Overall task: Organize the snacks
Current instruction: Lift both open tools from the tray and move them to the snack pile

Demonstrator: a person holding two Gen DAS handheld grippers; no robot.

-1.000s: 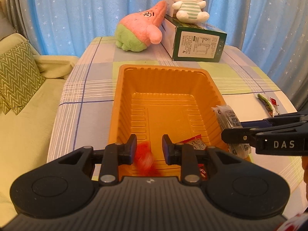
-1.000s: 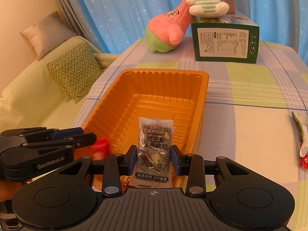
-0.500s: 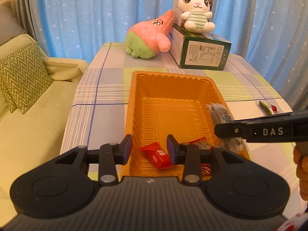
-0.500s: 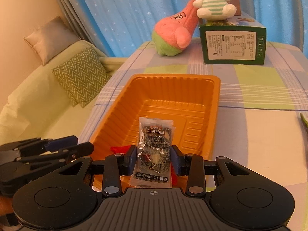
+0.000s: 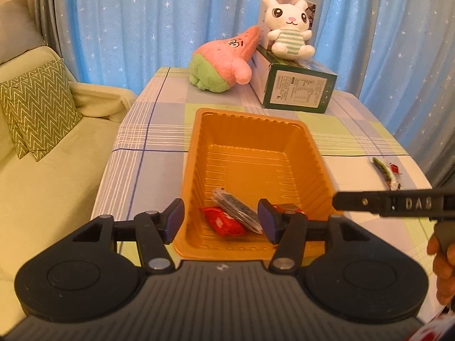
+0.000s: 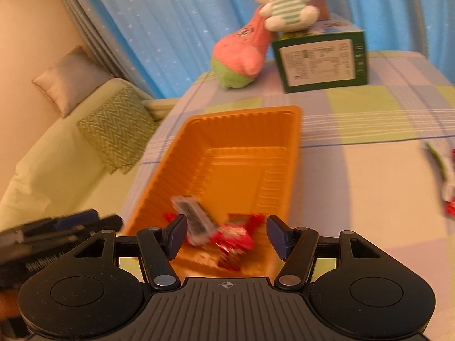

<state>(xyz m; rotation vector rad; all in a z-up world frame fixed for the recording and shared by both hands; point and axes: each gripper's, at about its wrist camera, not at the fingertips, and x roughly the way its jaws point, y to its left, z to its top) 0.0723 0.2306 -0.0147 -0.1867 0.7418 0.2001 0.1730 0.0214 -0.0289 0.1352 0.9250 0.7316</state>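
Both sets of jaws were opening with nothing between them: the left gripper (image 5: 220, 221) had let go its red packet (image 5: 224, 221), the right gripper (image 6: 226, 236) its dark sachet (image 6: 194, 221). Both now lay in the tray (image 5: 250, 125). More snacks (image 5: 388, 170) waited on the desk (image 5: 148, 130). The right gripper read "DAS".

A tray (image 5: 250, 130) sits on the table (image 5: 148, 130), with a dark packet (image 5: 237, 209) lying over a wrapped snack (image 5: 224, 223) at its near end. Behind it, two plush toys (image 5: 224, 62) lean on a box (image 5: 295, 91); more snacks (image 5: 386, 170) lie to its right, a sofa (image 5: 42, 170) to the table's left.
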